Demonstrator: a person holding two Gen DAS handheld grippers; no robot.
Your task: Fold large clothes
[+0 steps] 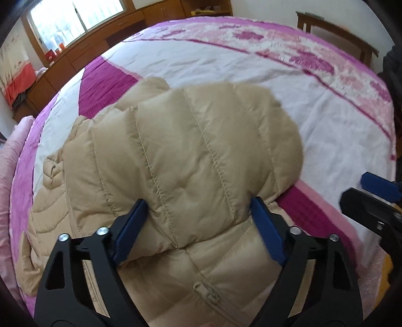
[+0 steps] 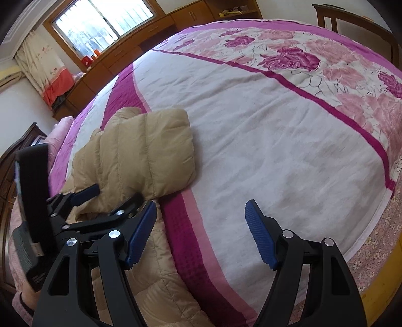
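A home bedroom: floral bedspread (image 2: 251,125), curtained window (image 2: 100,22), wooden cabinets (image 2: 155,25)

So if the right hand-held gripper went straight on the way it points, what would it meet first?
Probably the bedspread: the open right hand-held gripper aims past the beige down jacket, which lies to its left. Depth is unclear.

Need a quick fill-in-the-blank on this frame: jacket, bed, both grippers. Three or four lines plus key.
1. The beige quilted puffer jacket lies on a pink and white floral ____.
2. The left gripper has its blue pads on either side of a fold of the ____.
3. The right gripper is open and holds ____.
4. Behind the bed, daylight comes through a ____.

Missing words: bedspread; jacket; nothing; window
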